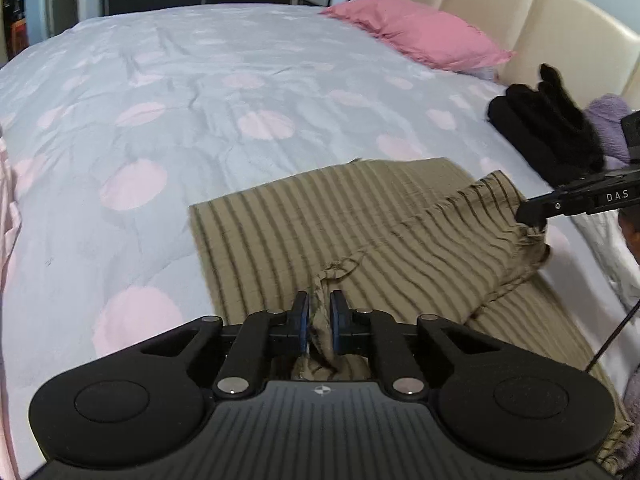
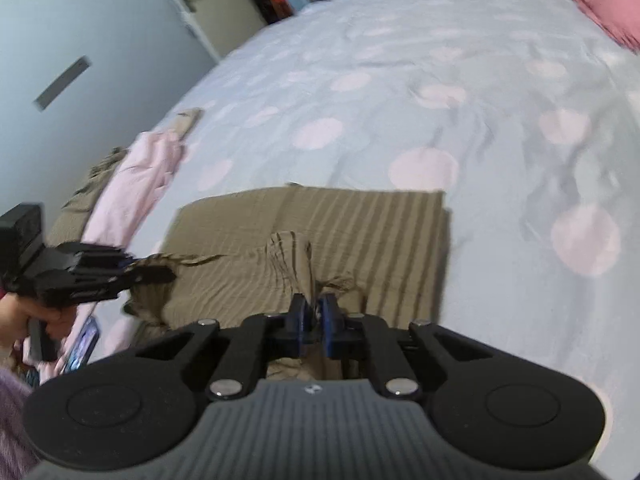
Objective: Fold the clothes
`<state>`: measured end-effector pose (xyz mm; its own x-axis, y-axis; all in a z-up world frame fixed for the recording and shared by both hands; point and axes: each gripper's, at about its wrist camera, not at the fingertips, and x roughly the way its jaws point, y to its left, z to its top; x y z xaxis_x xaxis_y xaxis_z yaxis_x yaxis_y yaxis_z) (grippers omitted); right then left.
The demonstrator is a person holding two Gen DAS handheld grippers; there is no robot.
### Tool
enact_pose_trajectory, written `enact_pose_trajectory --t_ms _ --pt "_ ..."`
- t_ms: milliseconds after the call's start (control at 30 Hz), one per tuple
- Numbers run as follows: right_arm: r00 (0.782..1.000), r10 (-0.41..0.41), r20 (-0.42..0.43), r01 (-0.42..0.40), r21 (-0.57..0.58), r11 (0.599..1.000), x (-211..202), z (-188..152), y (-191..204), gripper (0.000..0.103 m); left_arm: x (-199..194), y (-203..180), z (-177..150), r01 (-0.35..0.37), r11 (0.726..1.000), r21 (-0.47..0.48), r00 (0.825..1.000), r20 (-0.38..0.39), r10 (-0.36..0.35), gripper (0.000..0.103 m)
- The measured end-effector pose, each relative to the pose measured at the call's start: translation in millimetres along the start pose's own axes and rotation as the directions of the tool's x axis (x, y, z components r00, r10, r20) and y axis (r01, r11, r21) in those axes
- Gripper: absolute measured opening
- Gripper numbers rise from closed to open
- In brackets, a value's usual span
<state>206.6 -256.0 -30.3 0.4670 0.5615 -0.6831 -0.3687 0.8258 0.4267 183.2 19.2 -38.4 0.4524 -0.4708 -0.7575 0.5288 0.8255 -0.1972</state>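
Note:
An olive-brown ribbed garment [image 1: 360,216] lies partly folded on the bed, its far edge flat and its near part bunched up. My left gripper [image 1: 319,304] is shut on a pinched ridge of this cloth near its drawstring. The same garment [image 2: 320,232] fills the middle of the right wrist view, where my right gripper [image 2: 313,308] is shut on another raised fold of it. Each gripper shows in the other's view: the right one [image 1: 532,216] at the cloth's right corner, the left one [image 2: 148,272] at its left edge, held by a hand [image 2: 24,316].
The bed has a grey cover with pink dots [image 1: 200,100]. A pink pillow [image 1: 420,32] lies against the cream headboard [image 1: 560,20]. Black clothing [image 1: 548,128] and a lilac item [image 1: 608,120] sit at the right. A pink garment [image 2: 136,176] and more olive cloth lie at the bed's left edge.

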Motion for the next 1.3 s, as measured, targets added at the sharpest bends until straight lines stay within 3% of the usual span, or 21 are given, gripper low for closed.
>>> enact_pose_trajectory --t_ms 167,300,500,533,600,733,900,1033,1300 --pt "0.997 0.078 -0.031 -0.081 -0.134 0.988 -21 -8 23 0.007 -25 -5 -9 0.075 0.996 0.048 0.997 0.021 -0.076 0.003" --pt "0.995 0.035 -0.091 -0.057 -0.259 0.964 -29 -29 33 0.011 -40 -17 -23 0.101 0.988 0.118 0.995 0.005 -0.102 0.003" --pt "0.981 -0.028 -0.193 -0.036 -0.319 0.947 -26 -55 34 0.020 -45 -34 -51 0.102 0.981 0.166 0.992 -0.091 -0.088 0.003" --pt "0.978 -0.032 -0.205 -0.037 -0.326 0.944 -29 -60 35 0.026 -46 -37 -56 0.100 0.980 0.173 0.991 -0.102 -0.084 0.003" --pt "0.976 -0.038 -0.215 -0.038 -0.339 0.940 -35 -67 36 0.032 -49 -43 -64 0.104 0.978 0.180 0.989 -0.122 -0.083 0.004" --pt "0.977 -0.041 -0.208 -0.031 -0.333 0.942 -53 -80 41 0.033 -64 -57 -77 0.108 0.975 0.194 0.989 -0.124 -0.085 0.005" --pt "0.981 -0.061 -0.185 0.002 -0.306 0.952 -81 -93 57 0.034 -88 -83 -86 0.078 0.972 0.222 0.995 -0.084 -0.061 0.013" --pt "0.984 -0.075 -0.163 0.019 -0.322 0.946 -109 -112 79 0.034 -107 -111 -93 0.021 0.970 0.243 0.998 -0.060 -0.007 0.013" --pt "0.993 -0.101 -0.061 0.060 -0.476 0.877 -190 -139 130 0.034 -150 -136 -89 -0.120 0.975 0.188 0.993 0.028 0.117 0.019"
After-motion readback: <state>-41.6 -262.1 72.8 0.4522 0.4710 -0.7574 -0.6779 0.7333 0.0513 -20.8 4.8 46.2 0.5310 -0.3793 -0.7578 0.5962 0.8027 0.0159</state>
